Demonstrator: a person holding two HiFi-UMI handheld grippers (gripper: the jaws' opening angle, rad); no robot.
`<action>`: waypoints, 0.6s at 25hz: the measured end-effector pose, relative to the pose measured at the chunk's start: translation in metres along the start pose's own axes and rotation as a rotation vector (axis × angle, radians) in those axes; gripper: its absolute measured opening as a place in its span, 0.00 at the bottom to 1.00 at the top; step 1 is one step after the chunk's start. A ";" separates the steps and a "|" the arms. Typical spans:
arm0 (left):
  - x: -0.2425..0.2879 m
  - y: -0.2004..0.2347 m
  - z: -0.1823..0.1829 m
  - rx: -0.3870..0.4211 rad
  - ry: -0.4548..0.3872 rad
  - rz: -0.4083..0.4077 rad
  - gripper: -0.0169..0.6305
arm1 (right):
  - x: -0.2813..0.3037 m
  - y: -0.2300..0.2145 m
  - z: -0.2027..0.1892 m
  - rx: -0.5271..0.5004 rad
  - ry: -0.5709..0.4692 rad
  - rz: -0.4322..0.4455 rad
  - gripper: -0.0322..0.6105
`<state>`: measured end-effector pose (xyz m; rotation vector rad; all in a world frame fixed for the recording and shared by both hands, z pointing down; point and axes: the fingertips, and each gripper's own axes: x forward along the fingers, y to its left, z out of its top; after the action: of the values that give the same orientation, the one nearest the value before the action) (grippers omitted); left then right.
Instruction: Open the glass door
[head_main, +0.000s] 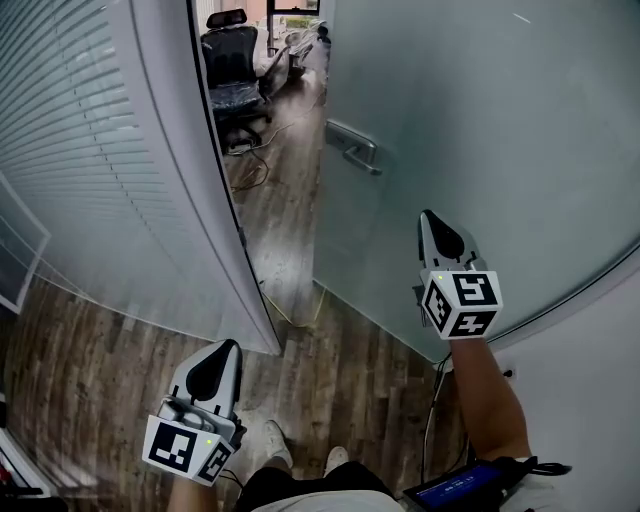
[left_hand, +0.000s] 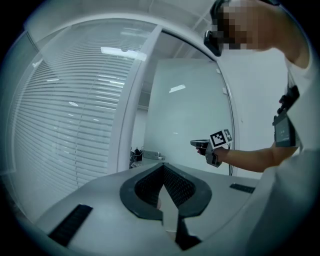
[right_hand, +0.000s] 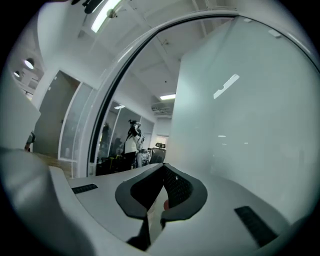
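Head view has the glass door (head_main: 480, 150) swung partway in. A gap shows between its near edge and the white frame (head_main: 215, 200). Through that gap come wood floor (head_main: 285, 225), a loose cable (head_main: 250, 175) and an office chair (head_main: 232, 70) in the room beyond. The metal handle (head_main: 352, 148) sits on the door's near edge, high in the shot, and nothing is on it.

The right gripper (head_main: 430, 218) hangs in front of the frosted panel, below and right of the handle and well apart from it. Its jaws are pressed together with nothing between them. Its own view agrees: the tips meet, the pane fills the right side and the opening lies off to the left. Whether the tip touches the glass I cannot tell.

The left gripper (head_main: 228, 350) sits low near the foot of the frame, beside the blinds wall (head_main: 80, 150). It is closed too, and empty.

My read is that the door is already ajar but not wide open, so the step in hand is widening the gap. Two ways on:
- Push: the closed right tip can go flat against the panel and shove it further in. Pressing close to the handle edge gives the best swing.
- Pull or steer by the handle: the jaws must part first, and the gripper must climb up and left to reach it.

The left gripper looks spare for now.
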<state>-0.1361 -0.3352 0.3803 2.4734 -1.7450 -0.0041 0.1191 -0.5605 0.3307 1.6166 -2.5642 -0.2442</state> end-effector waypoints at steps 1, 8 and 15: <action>-0.003 -0.005 -0.003 0.004 -0.007 0.004 0.02 | -0.014 0.004 0.000 0.008 -0.013 0.008 0.05; -0.027 -0.039 0.044 0.018 -0.037 0.024 0.02 | -0.093 0.021 0.046 0.049 -0.013 0.069 0.05; -0.051 -0.063 0.047 0.031 -0.063 0.055 0.02 | -0.152 0.031 0.043 0.081 -0.016 0.102 0.05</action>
<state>-0.0974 -0.2710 0.3243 2.4715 -1.8516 -0.0513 0.1493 -0.4068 0.2942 1.5094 -2.6924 -0.1473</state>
